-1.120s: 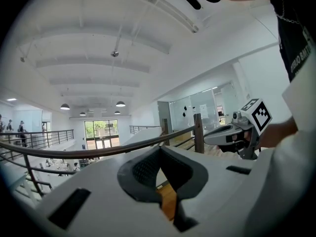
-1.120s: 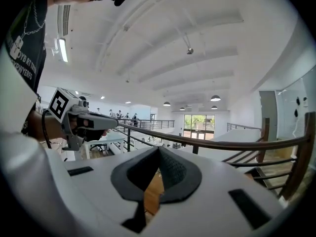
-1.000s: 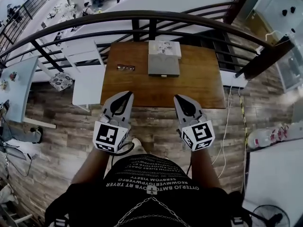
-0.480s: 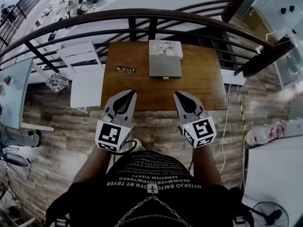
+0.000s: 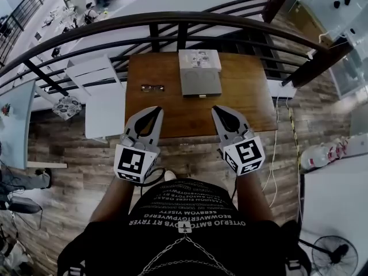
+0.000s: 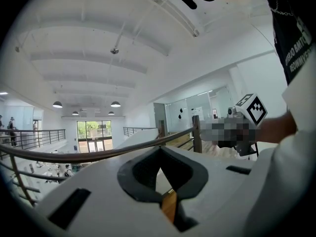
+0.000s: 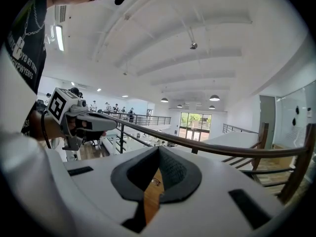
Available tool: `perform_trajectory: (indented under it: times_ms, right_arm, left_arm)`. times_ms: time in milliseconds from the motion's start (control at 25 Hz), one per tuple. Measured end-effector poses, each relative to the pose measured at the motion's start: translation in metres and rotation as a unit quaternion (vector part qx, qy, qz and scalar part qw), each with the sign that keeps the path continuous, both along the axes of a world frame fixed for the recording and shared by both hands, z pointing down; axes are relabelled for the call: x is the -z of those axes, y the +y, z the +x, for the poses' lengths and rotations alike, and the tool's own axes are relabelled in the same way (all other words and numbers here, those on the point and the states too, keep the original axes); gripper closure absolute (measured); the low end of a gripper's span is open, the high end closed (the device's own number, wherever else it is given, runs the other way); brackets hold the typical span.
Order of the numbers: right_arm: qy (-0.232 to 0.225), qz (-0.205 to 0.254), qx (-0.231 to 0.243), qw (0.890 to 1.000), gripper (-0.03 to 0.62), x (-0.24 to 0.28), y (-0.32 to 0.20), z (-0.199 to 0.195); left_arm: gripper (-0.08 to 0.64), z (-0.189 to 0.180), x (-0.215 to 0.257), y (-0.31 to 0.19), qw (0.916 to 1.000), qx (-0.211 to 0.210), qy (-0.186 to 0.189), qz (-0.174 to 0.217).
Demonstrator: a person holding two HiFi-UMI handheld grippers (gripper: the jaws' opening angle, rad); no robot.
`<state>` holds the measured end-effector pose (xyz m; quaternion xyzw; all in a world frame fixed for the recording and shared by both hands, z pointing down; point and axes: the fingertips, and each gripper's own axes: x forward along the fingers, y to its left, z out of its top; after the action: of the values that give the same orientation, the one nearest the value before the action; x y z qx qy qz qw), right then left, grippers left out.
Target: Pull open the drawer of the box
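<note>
A flat grey box (image 5: 199, 80) lies at the far middle of the brown wooden table (image 5: 247, 105), with a small handle (image 5: 200, 96) on its near face and a white printed part (image 5: 199, 59) behind it. Both grippers hover over the table's near edge, well short of the box. My left gripper (image 5: 158, 111) has its jaws together and holds nothing. My right gripper (image 5: 215, 110) is likewise shut and empty. Each gripper view looks over its closed jaws, the left gripper (image 6: 159, 149) and the right gripper (image 7: 159, 149), toward the railing; the box is hidden there.
A pair of glasses (image 5: 152, 88) lies on the table left of the box, also glimpsed as glasses (image 7: 155, 182) between the right jaws. A dark curved railing (image 5: 184, 22) runs behind the table. A white chair (image 5: 95, 73) stands at the left, and cables (image 5: 276, 154) hang at the right.
The head view has shifted a little, and both grippers sit slightly higher in the picture. Both stay shut and empty at the table's near edge.
</note>
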<state>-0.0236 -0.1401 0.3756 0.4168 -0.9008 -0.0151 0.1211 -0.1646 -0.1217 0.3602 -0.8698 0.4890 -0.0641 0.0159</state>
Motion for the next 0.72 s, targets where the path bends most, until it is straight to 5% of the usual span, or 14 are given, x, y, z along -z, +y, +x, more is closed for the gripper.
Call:
perform_trajectory:
  times_ms: [720]
  right_arm:
    - [0.011, -0.01, 0.012, 1.0, 0.596, -0.018, -0.082, 0.019]
  left_arm:
    - [0.56, 0.017, -0.012, -0.084, 0.9999, 0.007, 0.007, -0.006]
